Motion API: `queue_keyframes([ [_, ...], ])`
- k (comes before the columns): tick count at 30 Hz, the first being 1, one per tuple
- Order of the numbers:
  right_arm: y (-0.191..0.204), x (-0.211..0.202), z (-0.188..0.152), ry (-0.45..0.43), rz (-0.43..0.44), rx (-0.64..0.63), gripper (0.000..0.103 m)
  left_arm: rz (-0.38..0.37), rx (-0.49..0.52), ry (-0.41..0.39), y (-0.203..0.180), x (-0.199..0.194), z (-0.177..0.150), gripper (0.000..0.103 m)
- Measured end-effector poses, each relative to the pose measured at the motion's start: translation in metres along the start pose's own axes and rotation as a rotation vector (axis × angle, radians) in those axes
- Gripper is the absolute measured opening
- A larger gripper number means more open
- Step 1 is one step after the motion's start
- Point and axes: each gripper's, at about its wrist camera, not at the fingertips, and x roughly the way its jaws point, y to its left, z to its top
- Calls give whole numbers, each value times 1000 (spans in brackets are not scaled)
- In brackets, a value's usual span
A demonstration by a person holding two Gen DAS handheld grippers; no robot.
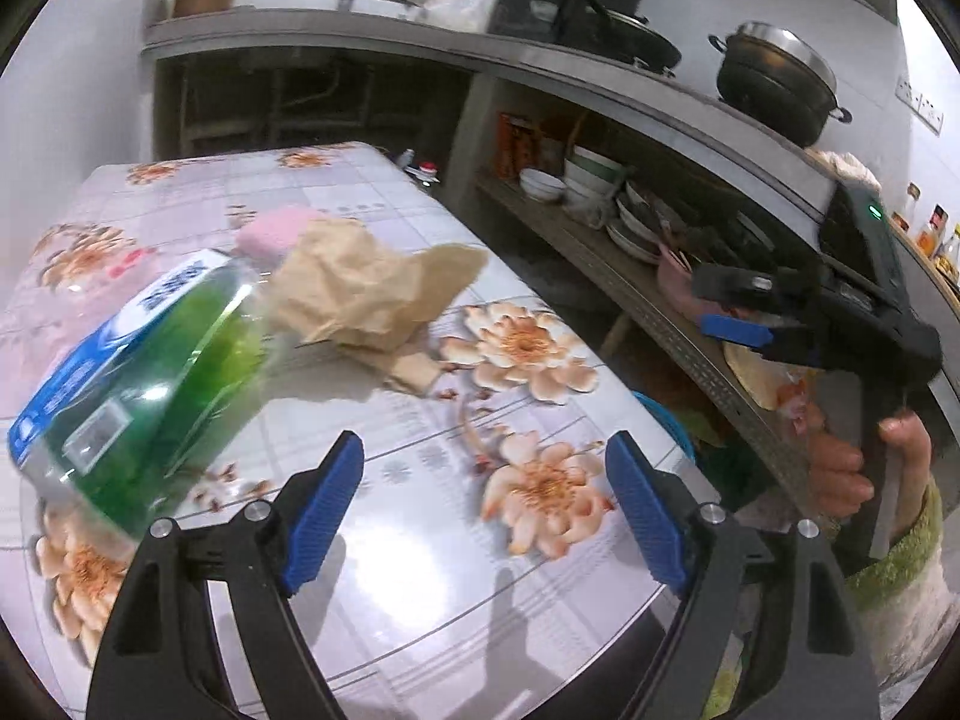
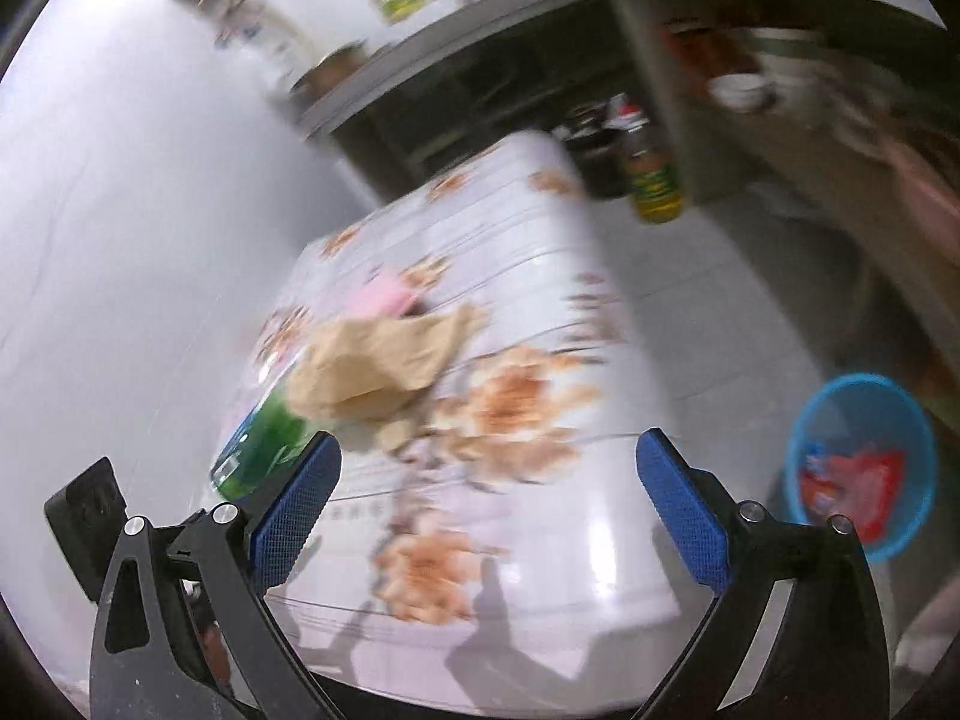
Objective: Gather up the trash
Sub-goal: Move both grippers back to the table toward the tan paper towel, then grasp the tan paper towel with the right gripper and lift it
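Nearest, the left gripper (image 1: 483,510) holds its two black arms wide apart, the ribbed blue pads (image 1: 321,504) gripping nothing above the glossy, flower-printed tablecloth (image 1: 420,540). Just left of it lies a green plastic bottle (image 1: 138,396) on its side, smooth and translucent, wrapped in a blue and white label. Beyond the bottle sits a crumpled brown paper bag (image 1: 360,288), creased and matte, its edge touching the bottle's far end, and behind the bag a soft pink spongy piece (image 1: 273,231) rests on the cloth. To the right, off the table's edge, the right gripper (image 1: 729,309) is held by a hand (image 1: 852,468) in a knitted green cuff. From its own blurred view the right gripper (image 2: 489,510) is likewise spread wide and empty, hovering over the near end of the table, with the bottle (image 2: 258,444) and paper bag (image 2: 372,360) ahead of it. On the floor to the right stands a round blue plastic basket (image 2: 798,450) with red wrappers (image 2: 858,480) inside. Farther back, stacked ceramic bowls (image 1: 591,180) fill a shelf, and a dark metal pot (image 1: 774,84) with a shiny lid sits on the grey counter.
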Motion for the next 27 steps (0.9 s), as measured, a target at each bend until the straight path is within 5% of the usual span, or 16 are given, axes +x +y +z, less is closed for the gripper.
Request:
queue_keyframes([
  [15, 81, 130, 35, 108, -111, -284, 94, -4, -17, -38, 31, -21, -9, 81],
  [20, 64, 160, 27, 202, -115, -261, 80, 2, -30, -39, 34, -21, -9, 81],
  [27, 68, 159, 13, 206, -136, -326, 69, 8, -20, -18, 31, -14, -9, 81],
])
